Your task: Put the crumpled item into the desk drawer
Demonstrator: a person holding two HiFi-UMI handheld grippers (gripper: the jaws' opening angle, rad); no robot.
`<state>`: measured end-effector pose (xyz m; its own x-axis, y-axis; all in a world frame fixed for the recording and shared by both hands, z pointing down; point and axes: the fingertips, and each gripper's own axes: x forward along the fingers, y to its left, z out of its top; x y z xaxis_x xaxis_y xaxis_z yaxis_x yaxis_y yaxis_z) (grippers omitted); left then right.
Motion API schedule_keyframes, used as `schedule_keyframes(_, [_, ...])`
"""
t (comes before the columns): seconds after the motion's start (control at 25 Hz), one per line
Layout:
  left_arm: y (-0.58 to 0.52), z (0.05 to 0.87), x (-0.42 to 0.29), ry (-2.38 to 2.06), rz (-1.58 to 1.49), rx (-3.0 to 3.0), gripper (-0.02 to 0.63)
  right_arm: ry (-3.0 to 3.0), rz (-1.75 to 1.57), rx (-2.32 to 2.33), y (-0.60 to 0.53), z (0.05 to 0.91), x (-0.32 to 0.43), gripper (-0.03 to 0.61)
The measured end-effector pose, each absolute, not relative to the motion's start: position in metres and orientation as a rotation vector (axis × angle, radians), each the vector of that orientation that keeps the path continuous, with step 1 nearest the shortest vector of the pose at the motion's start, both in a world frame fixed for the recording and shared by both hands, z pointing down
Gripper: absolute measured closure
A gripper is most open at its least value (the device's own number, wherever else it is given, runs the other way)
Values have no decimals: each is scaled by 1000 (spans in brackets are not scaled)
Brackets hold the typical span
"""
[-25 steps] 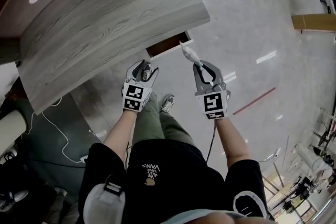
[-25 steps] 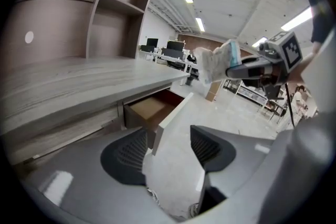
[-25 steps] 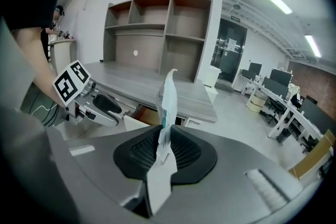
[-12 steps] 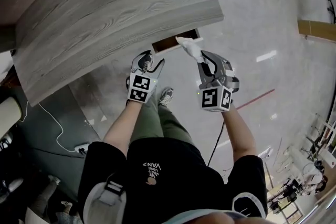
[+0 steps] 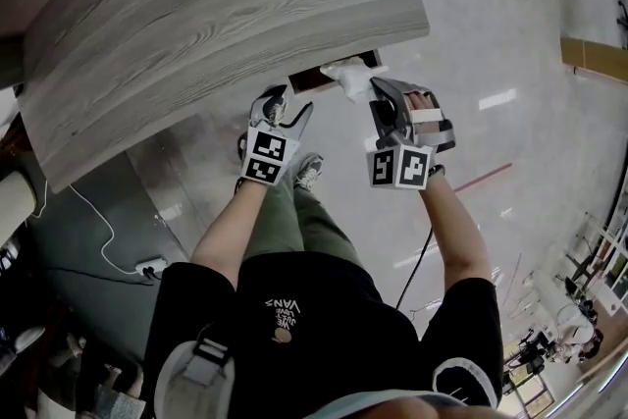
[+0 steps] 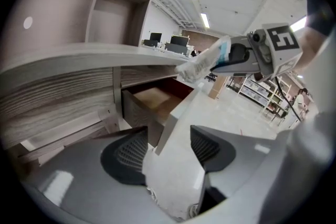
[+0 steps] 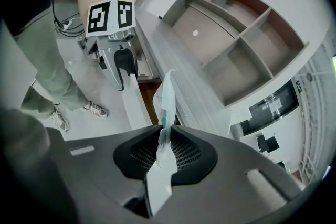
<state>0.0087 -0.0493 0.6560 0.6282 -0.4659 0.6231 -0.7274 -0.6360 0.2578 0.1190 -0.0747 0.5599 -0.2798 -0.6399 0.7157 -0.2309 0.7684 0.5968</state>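
Note:
A crumpled white and pale-blue item point(image 5: 346, 79) hangs from my right gripper point(image 5: 377, 96), whose jaws are shut on it; its free end is at the open desk drawer point(image 5: 316, 79) under the grey wood desktop point(image 5: 216, 25). In the right gripper view the crumpled item point(image 7: 165, 97) stands up out of the pinched pads of the right gripper point(image 7: 164, 152). My left gripper point(image 5: 287, 107) is open just in front of the drawer. In the left gripper view the drawer point(image 6: 152, 102) shows a bare wooden floor, and its pale front panel runs down toward the gap of the left gripper point(image 6: 168, 147).
A shelf unit point(image 7: 236, 34) with several empty compartments rises on the desk. The person's legs and a sneaker point(image 5: 308, 174) are below the grippers on a glossy floor point(image 5: 491, 44). A cable point(image 5: 103, 245) lies on the dark floor at left.
Both grippers have moved forward toward the desk. The right one has carried the crumpled item from in front of the drawer up to its opening.

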Motion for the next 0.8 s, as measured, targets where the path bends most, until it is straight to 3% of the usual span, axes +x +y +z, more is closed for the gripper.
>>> schedule_keyframes(0.8, [-60,661,10,-934,633,2315,341,-1859,-432,692,-107,591,109,531])
